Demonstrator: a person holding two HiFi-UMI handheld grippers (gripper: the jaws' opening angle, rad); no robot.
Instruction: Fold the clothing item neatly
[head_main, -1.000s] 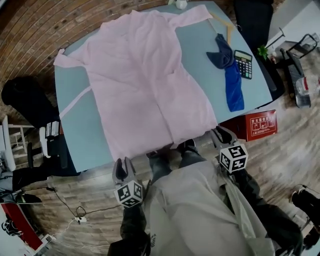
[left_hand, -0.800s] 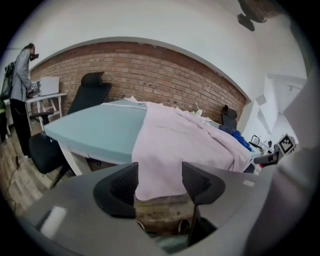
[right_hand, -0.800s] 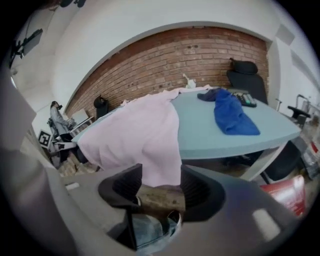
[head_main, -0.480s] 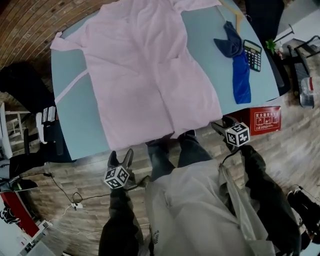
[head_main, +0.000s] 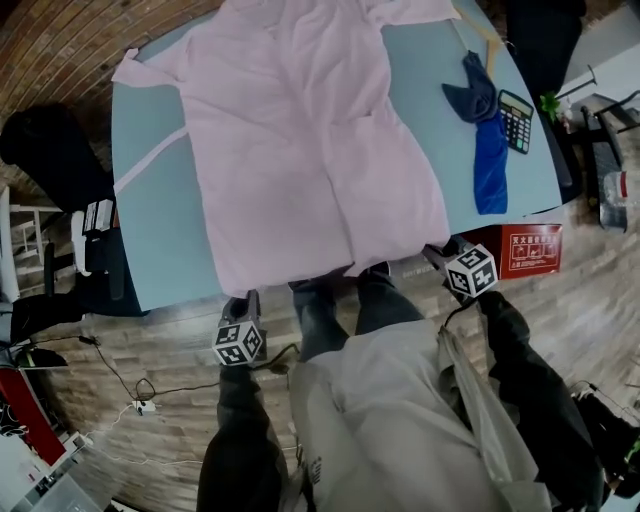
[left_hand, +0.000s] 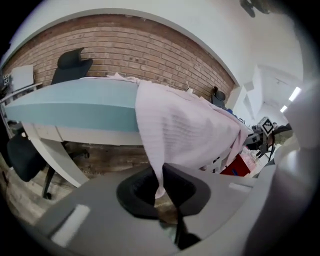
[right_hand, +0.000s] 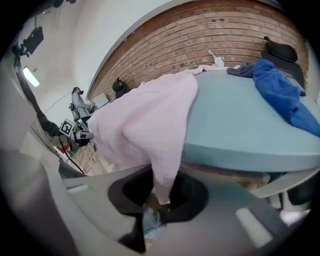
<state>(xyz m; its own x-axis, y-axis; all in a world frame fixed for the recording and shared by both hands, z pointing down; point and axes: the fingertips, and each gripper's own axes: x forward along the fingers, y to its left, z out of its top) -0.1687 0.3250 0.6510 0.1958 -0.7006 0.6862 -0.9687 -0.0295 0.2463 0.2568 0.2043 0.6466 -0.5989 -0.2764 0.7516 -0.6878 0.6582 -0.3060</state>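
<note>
Pink robe (head_main: 310, 130), soft and limp: we are closing left gripper (left_hand: 161, 186) and right gripper (right_hand: 160, 194) on its six-o'clock hem corners.

Pale grey jacket (head_main: 400, 420), dark sleeves (head_main: 235, 440), blue-grey jeans (head_main: 345, 310); checker-marked cubes on left gripper (head_main: 246, 299), seven o'clock, right gripper (head_main: 436, 253), three.

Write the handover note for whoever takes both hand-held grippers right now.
Left hand-held gripper: jaws closing, pinched on the left corner of the pink garment at its near hem.
Right hand-held gripper: jaws closing round the hem's right corner, not clearly pinched yet.
Garment: spread flat on the table, near hem hanging over the near edge. Blue cloth and calculator lie at the table's right side, apart from it.
Done: garment spread, both corners reached.
Left: secure the right grip, then probably fold the hem away from you; no fold made yet.
</note>
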